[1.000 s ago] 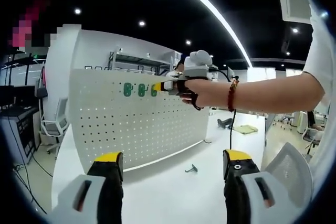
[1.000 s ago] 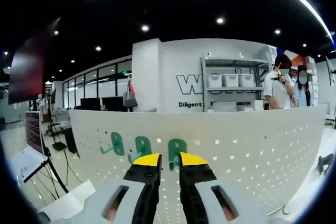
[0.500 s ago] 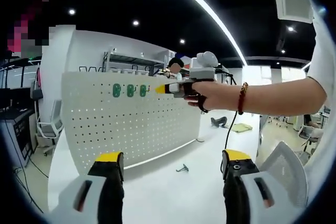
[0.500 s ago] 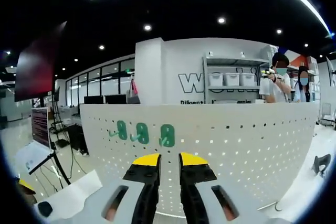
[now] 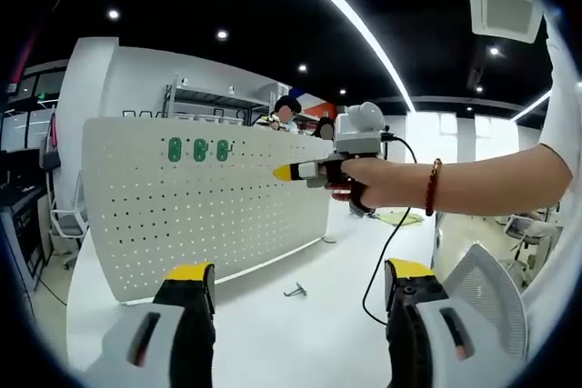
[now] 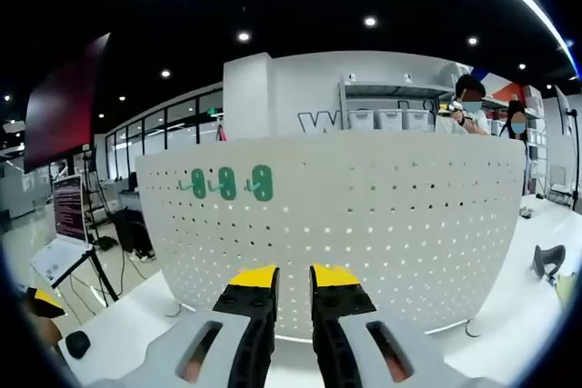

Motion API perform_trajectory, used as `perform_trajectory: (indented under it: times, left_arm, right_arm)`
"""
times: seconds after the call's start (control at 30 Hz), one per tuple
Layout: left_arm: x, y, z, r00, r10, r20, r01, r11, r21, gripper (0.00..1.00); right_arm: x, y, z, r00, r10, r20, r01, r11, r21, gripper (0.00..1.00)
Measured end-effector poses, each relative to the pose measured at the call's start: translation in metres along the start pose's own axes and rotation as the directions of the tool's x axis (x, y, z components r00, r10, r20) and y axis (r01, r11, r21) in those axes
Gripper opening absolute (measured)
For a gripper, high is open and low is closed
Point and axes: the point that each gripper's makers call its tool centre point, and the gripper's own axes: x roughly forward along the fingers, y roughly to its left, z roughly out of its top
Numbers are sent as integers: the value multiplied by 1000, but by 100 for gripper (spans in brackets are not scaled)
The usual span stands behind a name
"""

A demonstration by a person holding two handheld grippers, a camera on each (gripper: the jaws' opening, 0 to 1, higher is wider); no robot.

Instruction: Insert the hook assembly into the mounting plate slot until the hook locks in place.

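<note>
A white pegboard (image 5: 209, 211) stands upright on the white table. Three green hooks (image 5: 200, 149) hang in a row near its top left corner, also seen as green hooks (image 6: 229, 184) in the right gripper view. My right gripper (image 5: 284, 172), held by a hand, hovers in the air in front of the board and to the right of the hooks, clear of them. Its yellow-tipped jaws (image 6: 293, 277) stand close together with nothing between them. My left gripper (image 5: 298, 272) is wide open and empty, low over the table. A small grey loose hook (image 5: 296, 291) lies on the table.
A black cable (image 5: 382, 256) hangs from the right gripper to the table. A mesh chair back (image 5: 486, 288) stands at the right. A dark object (image 6: 548, 261) sits on the table past the board's right end. People stand behind the board near shelves.
The right gripper has drawn back from the third green hook, which stays on the board. Both views have backed off, so the board looks smaller and farther.
</note>
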Motion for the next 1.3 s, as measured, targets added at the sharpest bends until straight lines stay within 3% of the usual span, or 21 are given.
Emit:
perform_trajectory:
  times: [0.27,0.43,0.5,0.7,1.1,1.3]
  left_arm:
    - [15,-8,-2,1000,9,-16,-9,1000,3,76]
    - [22,-15,3,1000,4,13,-4,1000,-16,79]
    - [22,-16,1,1000,18,-7,-18,1000,-10,81]
    - [17,-20,3,999,54,4,-54,998,-10,81]
    - [19,-30,0,996,84,-24,-84,996,1,81]
    - [17,-32,-7,994,103,-39,-103,995,-2,82]
  right_arm:
    - [-3,-15,-33,998,1,-64,1,1000,31,14]
    - [-4,-19,-55,993,34,-112,-31,999,30,16]
    - [-4,-21,-65,990,45,-137,-41,999,34,16]
    - [-4,-23,-92,977,70,-201,-62,997,43,18]
    - [-13,-37,-156,940,84,-331,-61,995,79,19]
    - [-15,-43,-187,913,88,-398,-54,994,96,19]
